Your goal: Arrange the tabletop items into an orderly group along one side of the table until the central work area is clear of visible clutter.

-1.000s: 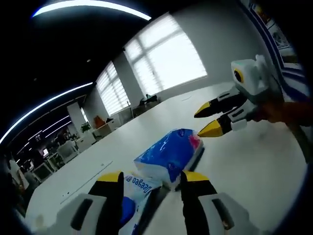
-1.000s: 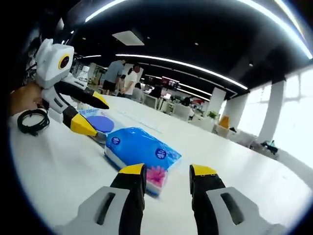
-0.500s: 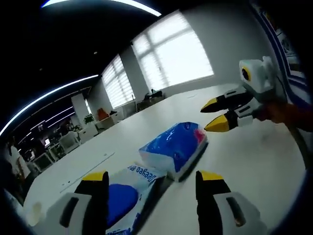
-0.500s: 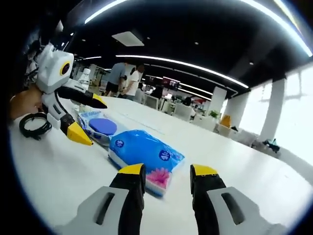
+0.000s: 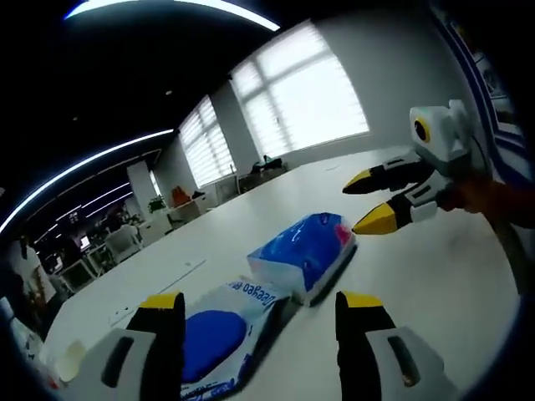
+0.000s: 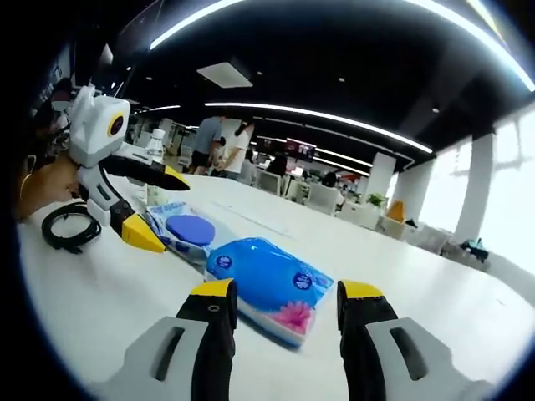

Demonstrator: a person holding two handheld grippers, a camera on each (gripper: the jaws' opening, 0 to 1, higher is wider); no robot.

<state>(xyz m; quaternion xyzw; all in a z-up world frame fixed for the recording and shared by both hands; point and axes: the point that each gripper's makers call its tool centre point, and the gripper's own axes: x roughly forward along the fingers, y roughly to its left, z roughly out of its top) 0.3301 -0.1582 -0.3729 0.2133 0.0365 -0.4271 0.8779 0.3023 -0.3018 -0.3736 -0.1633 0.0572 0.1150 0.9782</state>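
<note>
- Open-plan office, dark ceiling (image 6: 351, 50) with long curved light strips (image 6: 326, 117).
- Large bright windows with blinds (image 5: 305, 92) along a pale wall (image 5: 393, 67).
- White columns (image 6: 472, 196) beside more windows.
- Desks and chairs (image 6: 326, 196) in the distance; people standing (image 6: 219, 149) at the far side.

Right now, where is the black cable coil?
In the right gripper view the black cable coil lies on the white table at far left, under the left gripper, apart from the wipes pack.
</note>
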